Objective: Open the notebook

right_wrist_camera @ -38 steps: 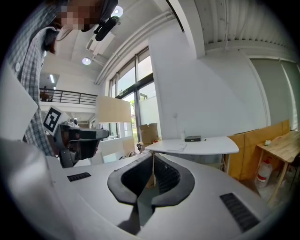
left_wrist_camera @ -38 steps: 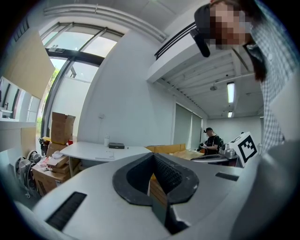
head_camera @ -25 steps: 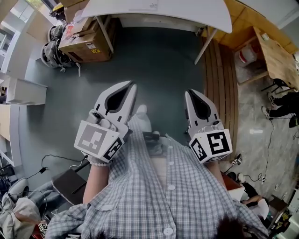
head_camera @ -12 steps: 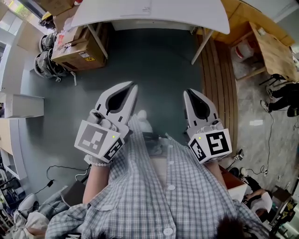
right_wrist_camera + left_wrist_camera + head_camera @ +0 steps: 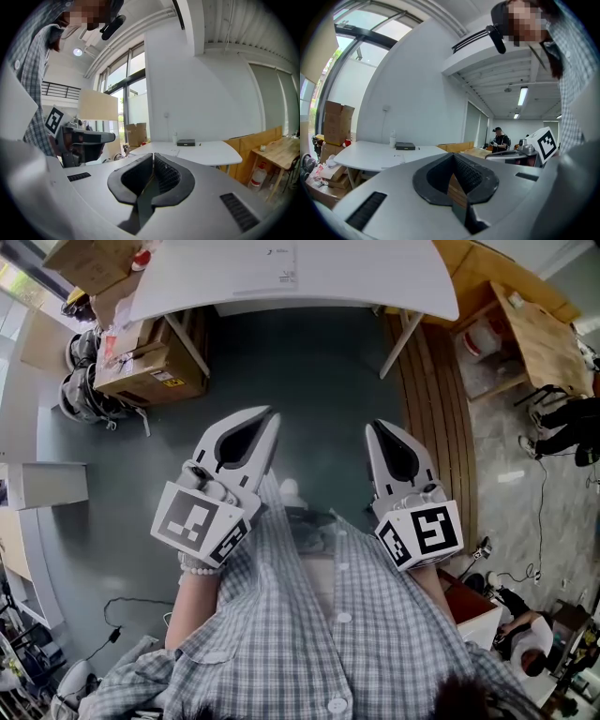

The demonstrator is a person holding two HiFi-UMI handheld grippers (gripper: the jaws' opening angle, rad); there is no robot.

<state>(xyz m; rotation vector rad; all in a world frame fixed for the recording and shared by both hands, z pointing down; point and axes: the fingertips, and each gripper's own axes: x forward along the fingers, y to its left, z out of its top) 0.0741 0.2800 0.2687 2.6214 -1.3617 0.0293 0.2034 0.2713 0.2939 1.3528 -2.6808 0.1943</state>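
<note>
White desk (image 5: 375, 277): a rounded top on slim slanted legs; it stands ahead of both tools and well apart from them.
Notebook (image 5: 405, 146): a dark, flat, closed slab on the far part of the desk, too small to show any detail; neither tool is near it.
Bottle (image 5: 393, 139): pale and upright on the desk, just beside the notebook.
Paper sheet (image 5: 267, 263): lies flat on the desk, about midway along it.
Left tool (image 5: 271, 412): its jaws are pressed together with nothing between them. It points toward the desk from over the floor, short of the desk's near edge.
Right tool (image 5: 373, 426): its jaws are also together and hold nothing. It sits level with the left tool and points toward the desk's right-hand leg.
Marker cubes (image 5: 192, 521): one sits on the back of each tool, on the side away from the desk.
Floor (image 5: 300, 362): dark grey-green, stretching from under the desk to the person.
Cardboard boxes (image 5: 141, 367): stacked at the desk's left end, partly under it.
Plank strip (image 5: 441, 399): brown boards running along the floor from the desk's right end.
Checked shirt (image 5: 319, 634): grey and white, worn by the person holding the tools, on the side of the tools away from the desk.
Bystander (image 5: 500, 139): in dark clothes, standing far beyond the desk's right end.
</note>
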